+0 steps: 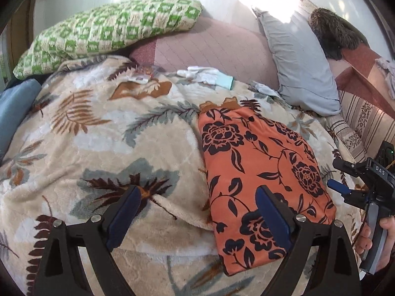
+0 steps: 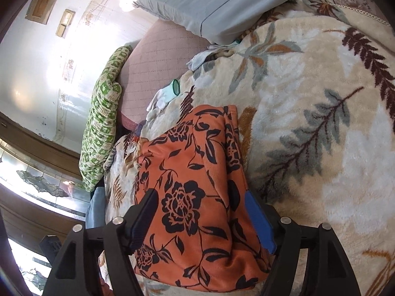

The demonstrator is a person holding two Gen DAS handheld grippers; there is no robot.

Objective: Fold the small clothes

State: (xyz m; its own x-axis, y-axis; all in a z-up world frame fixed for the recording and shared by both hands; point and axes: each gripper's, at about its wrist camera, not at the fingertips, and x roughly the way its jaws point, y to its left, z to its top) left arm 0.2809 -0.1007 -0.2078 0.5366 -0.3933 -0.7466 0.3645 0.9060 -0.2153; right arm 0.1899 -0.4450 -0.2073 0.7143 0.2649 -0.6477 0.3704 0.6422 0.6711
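One leaf-print blanket [image 1: 103, 133] covers bed. Orange floral garment [image 1: 259, 177] lies on it, folded into narrow flat strip; judged partly done, crosswise fold likely left. White gloves [image 1: 205, 74] near pillows untouched. Left gripper [image 1: 197, 212] released, empty. Right gripper [image 2: 200, 219] released, jaws straddling garment, not pinching.

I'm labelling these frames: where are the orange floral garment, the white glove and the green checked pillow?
orange floral garment [image 1: 259, 162]: left wrist view, middle of the folded cloth.
white glove [image 1: 207, 74]: left wrist view, its palm.
green checked pillow [image 1: 108, 32]: left wrist view, centre of its top face.
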